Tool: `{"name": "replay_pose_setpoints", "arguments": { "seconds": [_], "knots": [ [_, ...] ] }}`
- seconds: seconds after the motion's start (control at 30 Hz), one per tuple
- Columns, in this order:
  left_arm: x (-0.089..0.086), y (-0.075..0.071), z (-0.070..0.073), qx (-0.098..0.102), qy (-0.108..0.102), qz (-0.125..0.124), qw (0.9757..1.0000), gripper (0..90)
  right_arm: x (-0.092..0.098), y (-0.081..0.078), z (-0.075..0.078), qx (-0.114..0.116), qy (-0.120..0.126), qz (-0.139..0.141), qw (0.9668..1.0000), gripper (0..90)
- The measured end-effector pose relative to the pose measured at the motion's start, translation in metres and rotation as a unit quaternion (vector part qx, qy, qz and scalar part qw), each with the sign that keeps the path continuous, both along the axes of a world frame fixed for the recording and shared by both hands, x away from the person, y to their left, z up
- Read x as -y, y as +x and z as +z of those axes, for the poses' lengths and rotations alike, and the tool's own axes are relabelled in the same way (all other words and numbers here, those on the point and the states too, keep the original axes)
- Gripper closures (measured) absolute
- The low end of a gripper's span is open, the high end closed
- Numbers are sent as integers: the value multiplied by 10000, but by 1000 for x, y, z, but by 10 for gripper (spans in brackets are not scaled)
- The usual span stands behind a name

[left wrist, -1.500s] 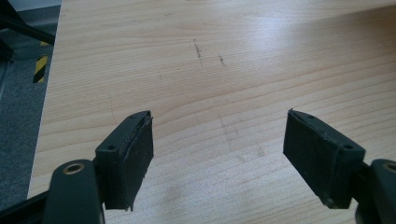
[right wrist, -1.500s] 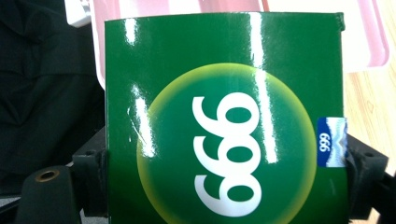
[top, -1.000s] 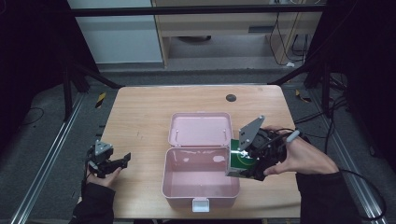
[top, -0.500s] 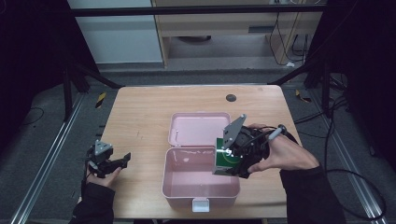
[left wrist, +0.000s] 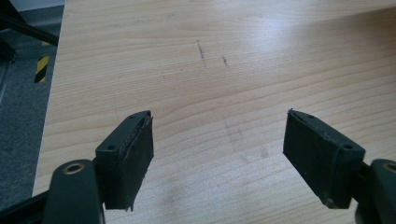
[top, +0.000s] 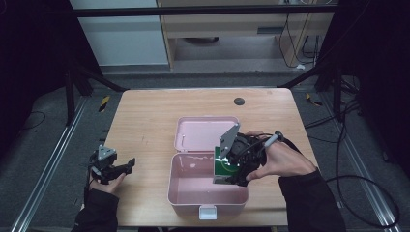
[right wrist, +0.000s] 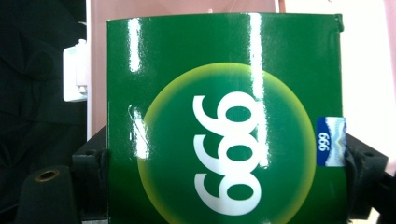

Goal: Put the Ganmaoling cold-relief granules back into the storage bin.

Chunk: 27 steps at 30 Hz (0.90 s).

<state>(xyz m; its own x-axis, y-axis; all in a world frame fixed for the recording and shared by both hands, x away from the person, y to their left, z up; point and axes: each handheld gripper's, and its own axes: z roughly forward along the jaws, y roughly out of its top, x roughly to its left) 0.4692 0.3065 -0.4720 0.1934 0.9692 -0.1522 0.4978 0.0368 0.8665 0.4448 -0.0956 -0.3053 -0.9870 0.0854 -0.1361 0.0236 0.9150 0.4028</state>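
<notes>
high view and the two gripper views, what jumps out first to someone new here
The open pink box near the front edge of the wooden table catches the eye, its lid laid back. The right gripper holds a glossy green carton printed 999 over the box's right side. The left gripper rests open at the table's left edge.

**A lab recording bay, not a home**

The wooden table (top: 145, 121) is the landmark. It stands on grey carpet, boxed in by a dark metal frame (top: 203, 9) whose bar runs above its far edge. Metal floor rails (top: 48, 174) run along its left side, with yellow-black hazard tape (top: 104, 103) near its far-left corner. Loose cables (top: 367, 193) trail right of it. Beyond it stands plain cabinet furniture (top: 222, 24).
</notes>
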Motion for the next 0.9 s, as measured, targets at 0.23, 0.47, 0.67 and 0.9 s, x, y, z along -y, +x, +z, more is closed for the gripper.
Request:
{"name": "replay_pose_setpoints", "arguments": {
  "seconds": [0.23, 0.47, 0.67, 0.9],
  "knots": [
    [0, 0, 0, 1, -2, -2, 10000, 237, -2, 1, -8, -69, -37, 2, 10000, 159],
    [0, 0, 0, 21, -26, 14, 10000, 237, -7, 1, -17, -32, -132, 116, 9998, 159],
    [0, 0, 0, 24, -37, 15, 10000, 237, -7, 3, -23, -86, -107, 95, 9999, 160],
    [0, 0, 0, 25, -35, 19, 10000, 237, -2, 4, -38, -197, -104, 54, 9997, 160]
  ]
}}
